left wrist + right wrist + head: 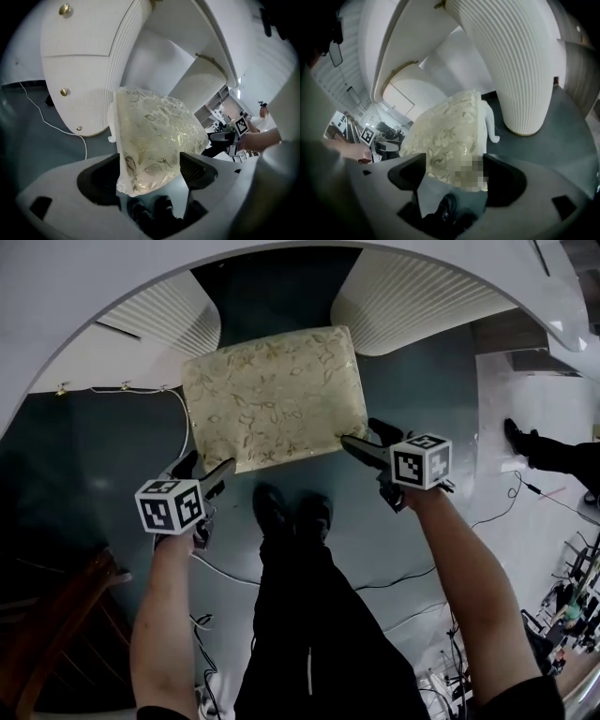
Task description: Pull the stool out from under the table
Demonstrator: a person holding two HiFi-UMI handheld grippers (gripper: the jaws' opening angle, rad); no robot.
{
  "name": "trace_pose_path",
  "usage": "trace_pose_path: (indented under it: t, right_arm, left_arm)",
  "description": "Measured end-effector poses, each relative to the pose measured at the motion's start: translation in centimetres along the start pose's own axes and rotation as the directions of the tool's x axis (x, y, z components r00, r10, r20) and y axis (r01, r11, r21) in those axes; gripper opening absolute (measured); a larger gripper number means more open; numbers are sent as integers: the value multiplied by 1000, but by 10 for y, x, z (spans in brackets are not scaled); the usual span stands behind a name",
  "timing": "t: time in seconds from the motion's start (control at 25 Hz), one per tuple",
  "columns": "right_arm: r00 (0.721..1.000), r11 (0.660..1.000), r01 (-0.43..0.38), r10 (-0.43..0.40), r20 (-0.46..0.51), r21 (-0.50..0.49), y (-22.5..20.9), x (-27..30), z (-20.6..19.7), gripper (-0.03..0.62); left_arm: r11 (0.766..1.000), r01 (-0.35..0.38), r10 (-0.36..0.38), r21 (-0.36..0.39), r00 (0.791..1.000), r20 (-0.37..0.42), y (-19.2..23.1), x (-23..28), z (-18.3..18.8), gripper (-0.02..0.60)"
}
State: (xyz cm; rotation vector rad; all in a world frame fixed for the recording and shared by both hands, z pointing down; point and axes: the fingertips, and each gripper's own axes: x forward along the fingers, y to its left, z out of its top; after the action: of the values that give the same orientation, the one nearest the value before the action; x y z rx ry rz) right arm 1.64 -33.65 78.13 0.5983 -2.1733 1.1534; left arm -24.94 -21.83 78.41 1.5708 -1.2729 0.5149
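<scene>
Two open: left gripper (208,468) | right gripper (364,434) | stool (272,395) corners between jaws, unclamped

Dark grey glossy floor (84,465) under me, thin white cable (141,389) trailing at left, black cable (492,515) at right, brown wooden chair (56,634) lower left, my black shoes (291,512), another person's black shoe (516,437) far right.

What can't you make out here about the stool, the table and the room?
- Stool legs: head view, hidden beneath its seat.
- Stool's near corner: right gripper view, covered by a blurred patch.
- Table top: head view, cut off by the upper edge; only its curved rim shows.
- Clutter at far right: head view, too small to name.
</scene>
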Motion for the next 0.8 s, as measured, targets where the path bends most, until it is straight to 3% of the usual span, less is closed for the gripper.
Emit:
trace_pose_path:
  t: [0.24, 0.4, 0.48, 0.6, 0.8]
  right_arm:
    - [998, 997, -1, 7, -67, 82, -8, 24, 15, 382]
    - [995, 998, -52, 54, -82, 27, -34, 71, 110, 373]
    - [994, 998, -51, 54, -99, 27, -37, 79, 127, 371]
    - [993, 998, -22, 28, -119, 53, -29, 63, 90, 370]
    - [994, 997, 8, 0, -113, 74, -7, 23, 10, 371]
  left_arm:
    - [995, 37, -40, -90, 999, -31, 7, 25, 14, 395]
    - [982, -55, 67, -178, 996, 62, 35, 45, 93, 368]
    - [973, -91, 113, -210, 989, 92, 41, 48, 110, 356]
    - [974, -105, 125, -201, 988, 89, 32, 40, 84, 337]
    - [986, -70, 79, -153, 996, 52, 5, 14, 15, 330]
